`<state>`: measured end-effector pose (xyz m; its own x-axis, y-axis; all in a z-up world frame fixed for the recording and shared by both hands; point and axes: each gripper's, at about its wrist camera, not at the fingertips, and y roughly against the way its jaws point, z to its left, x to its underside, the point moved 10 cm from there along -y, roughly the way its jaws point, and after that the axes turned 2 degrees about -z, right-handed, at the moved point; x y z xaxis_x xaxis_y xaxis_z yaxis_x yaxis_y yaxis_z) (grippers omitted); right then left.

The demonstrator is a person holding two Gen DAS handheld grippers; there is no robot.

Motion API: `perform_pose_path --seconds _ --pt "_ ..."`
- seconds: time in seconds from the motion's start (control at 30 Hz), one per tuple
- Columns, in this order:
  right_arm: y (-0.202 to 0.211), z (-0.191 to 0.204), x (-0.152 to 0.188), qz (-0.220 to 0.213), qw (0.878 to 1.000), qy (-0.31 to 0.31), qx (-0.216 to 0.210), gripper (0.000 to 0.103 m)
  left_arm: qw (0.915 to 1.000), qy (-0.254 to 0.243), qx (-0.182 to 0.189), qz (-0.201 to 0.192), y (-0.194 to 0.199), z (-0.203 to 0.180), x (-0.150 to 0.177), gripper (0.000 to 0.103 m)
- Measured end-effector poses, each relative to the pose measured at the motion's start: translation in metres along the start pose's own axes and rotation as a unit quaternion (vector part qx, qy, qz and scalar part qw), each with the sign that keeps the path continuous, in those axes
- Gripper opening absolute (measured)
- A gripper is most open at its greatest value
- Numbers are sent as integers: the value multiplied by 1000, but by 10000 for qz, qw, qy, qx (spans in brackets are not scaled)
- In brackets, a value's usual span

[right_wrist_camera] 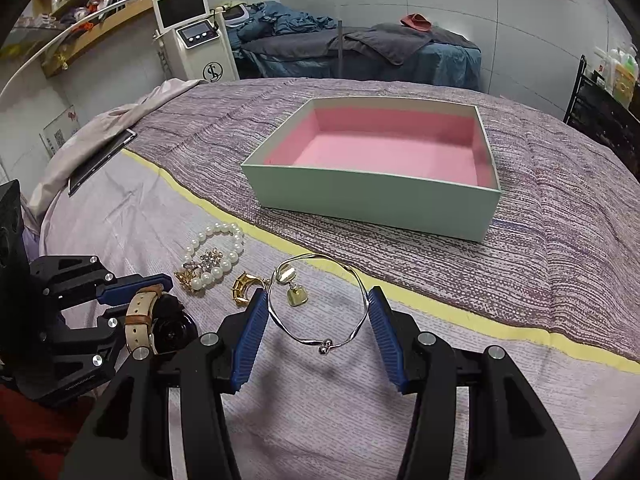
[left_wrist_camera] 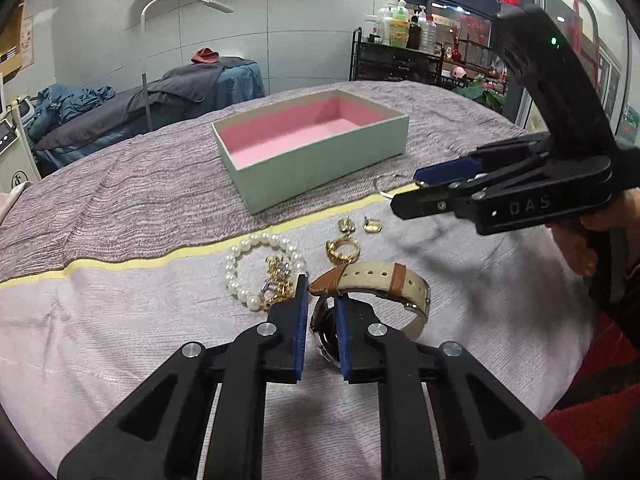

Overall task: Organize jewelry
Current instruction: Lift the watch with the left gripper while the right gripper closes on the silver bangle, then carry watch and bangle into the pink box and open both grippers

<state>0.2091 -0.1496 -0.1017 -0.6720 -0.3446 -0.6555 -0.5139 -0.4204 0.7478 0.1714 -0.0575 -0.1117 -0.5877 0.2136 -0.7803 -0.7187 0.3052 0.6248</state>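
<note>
The left gripper [left_wrist_camera: 322, 288], angled down, pinches the watch [left_wrist_camera: 372, 300] at the case. The right gripper [right_wrist_camera: 318, 304], lettered "DAS", holds a silver bangle [right_wrist_camera: 320, 300] half-wide. The box [right_wrist_camera: 372, 208] sits at twelve o'clock.

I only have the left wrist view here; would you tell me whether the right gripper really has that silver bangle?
Observer: Yes. In the right wrist view the right gripper has its pads pressing on opposite sides of the silver bangle, which spans the jaws.
Operator: Thank you. Is it off the bedspread?
Observer: It appears so: its shadow falls separately on the bedspread beneath it.
Operator: And is anything in the box behind its near wall?
Observer: No. From here the box shows its pink floor almost to that wall, with nothing on it.
</note>
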Motion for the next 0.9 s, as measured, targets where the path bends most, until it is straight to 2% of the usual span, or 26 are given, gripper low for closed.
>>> perform_pose_path --seconds 0.1,0.3,0.43,0.57,0.77,0.9 --pt "6 1 -5 -72 10000 50 9 50 9997 92 136 -193 8 0 -14 13" --pt "21 -1 -28 -296 9992 267 80 50 9985 33 128 -525 15 2 -50 13" --pt "23 -9 -50 -420 9983 364 190 50 9974 -136 20 -702 5 7 -80 13" --pt "16 -28 -71 -459 9976 358 363 50 9973 -67 57 -730 -12 21 -107 13" --pt "-16 -53 -95 -218 9965 426 682 50 9987 150 65 -474 -65 45 -151 13" --pt "-39 -59 -101 32 9948 587 835 50 9990 429 12 -138 -110 62 -166 13"
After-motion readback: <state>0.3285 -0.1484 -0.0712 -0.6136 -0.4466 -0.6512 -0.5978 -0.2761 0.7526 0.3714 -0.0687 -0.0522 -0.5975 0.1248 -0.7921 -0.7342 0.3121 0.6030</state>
